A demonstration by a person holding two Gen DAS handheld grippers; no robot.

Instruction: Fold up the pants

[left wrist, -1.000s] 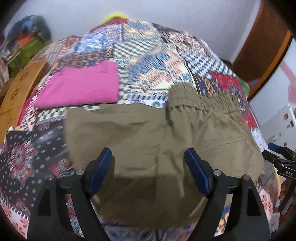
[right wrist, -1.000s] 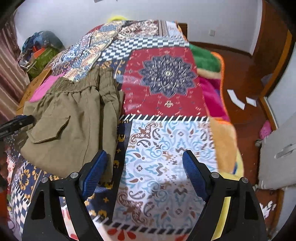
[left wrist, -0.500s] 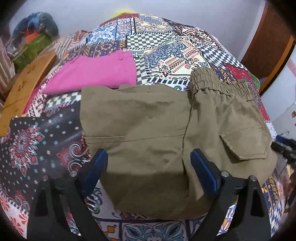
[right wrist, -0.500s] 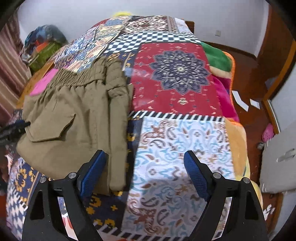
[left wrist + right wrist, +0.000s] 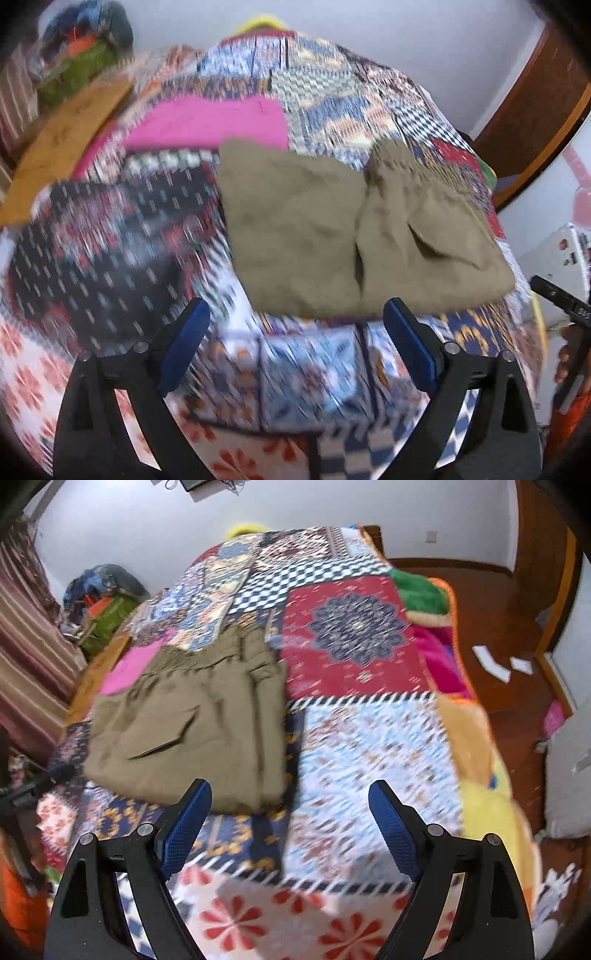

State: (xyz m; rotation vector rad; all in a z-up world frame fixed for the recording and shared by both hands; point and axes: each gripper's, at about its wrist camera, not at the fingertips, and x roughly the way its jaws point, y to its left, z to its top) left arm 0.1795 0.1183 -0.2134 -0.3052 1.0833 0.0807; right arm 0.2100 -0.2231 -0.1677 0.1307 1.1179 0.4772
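The olive-green pants (image 5: 354, 229) lie folded into a compact rectangle on the patchwork quilt (image 5: 110, 240), elastic waistband at the far end and a flap pocket on top. They also show in the right wrist view (image 5: 192, 716), left of centre. My left gripper (image 5: 295, 343) is open and empty, just short of the pants' near edge. My right gripper (image 5: 290, 823) is open and empty, above the quilt (image 5: 369, 738) to the right of the pants' near corner.
A folded pink garment (image 5: 210, 122) lies beyond the pants. A wooden bed edge (image 5: 62, 144) and a heap of bags (image 5: 81, 62) are at the left. At the right the bed drops to a wooden floor (image 5: 517, 627) with papers and a white cabinet.
Both grippers have pulled back toward me and away from the pants, which now lie farther off. The left view is blurred by motion. Both stay open.
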